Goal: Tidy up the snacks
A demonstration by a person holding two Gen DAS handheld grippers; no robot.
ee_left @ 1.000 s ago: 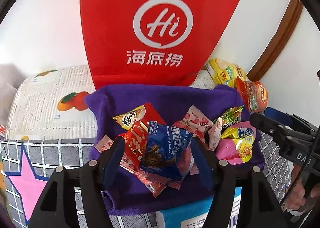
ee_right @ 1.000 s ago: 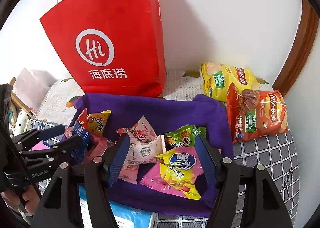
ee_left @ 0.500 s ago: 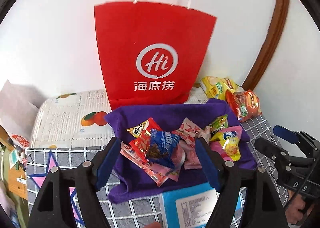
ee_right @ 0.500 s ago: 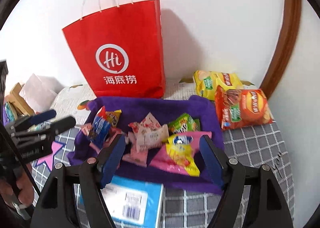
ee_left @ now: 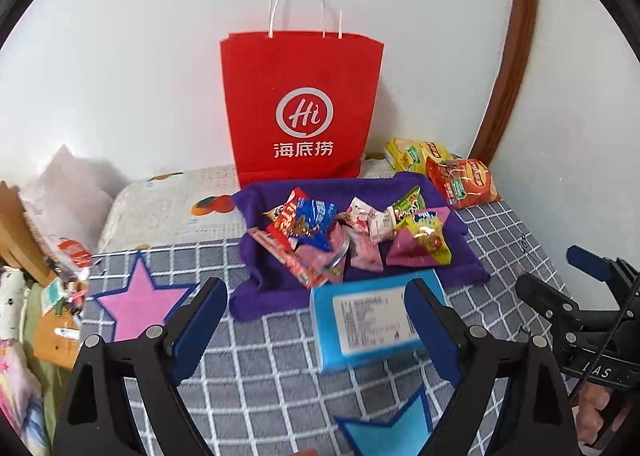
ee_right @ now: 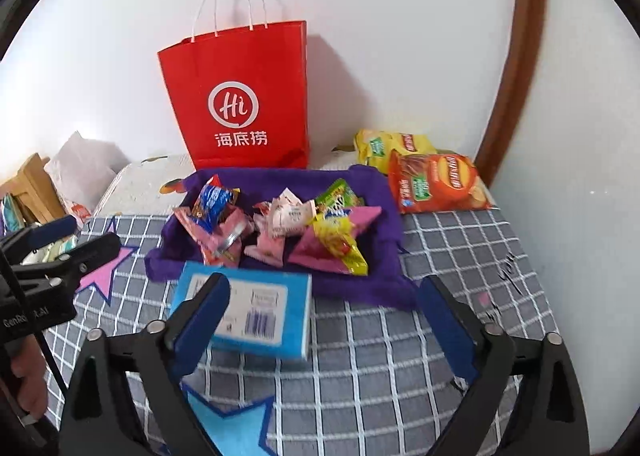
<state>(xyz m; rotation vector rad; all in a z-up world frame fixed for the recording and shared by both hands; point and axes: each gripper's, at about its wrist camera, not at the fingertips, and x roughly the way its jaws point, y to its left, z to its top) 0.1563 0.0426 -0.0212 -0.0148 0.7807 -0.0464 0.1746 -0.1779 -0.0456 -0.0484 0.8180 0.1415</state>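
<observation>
Several small snack packets [ee_left: 344, 232] [ee_right: 280, 224] lie in a heap on a purple cloth [ee_left: 264, 296] [ee_right: 384, 240] on the bed. A red paper bag [ee_left: 300, 104] [ee_right: 244, 96] stands behind it against the wall. Two chip bags, yellow [ee_left: 412, 152] [ee_right: 388, 144] and orange [ee_left: 464, 184] [ee_right: 436, 184], lie at the back right. My left gripper [ee_left: 316, 320] is open and empty, held back from the cloth. My right gripper [ee_right: 324, 316] is open and empty, also held back; it shows in the left wrist view [ee_left: 560, 280].
A light blue box [ee_left: 372, 320] [ee_right: 256, 308] lies on the grey checked bedcover [ee_left: 280, 376] just in front of the cloth. Pink [ee_left: 136, 300] and blue star patches mark the cover. A fruit-print pillow [ee_left: 168, 204] lies left; clutter lies beyond the bed's left edge.
Both grippers have pulled back and up from the snack pile, still open and empty. The whole bag, cloth and blue box have come into view.
</observation>
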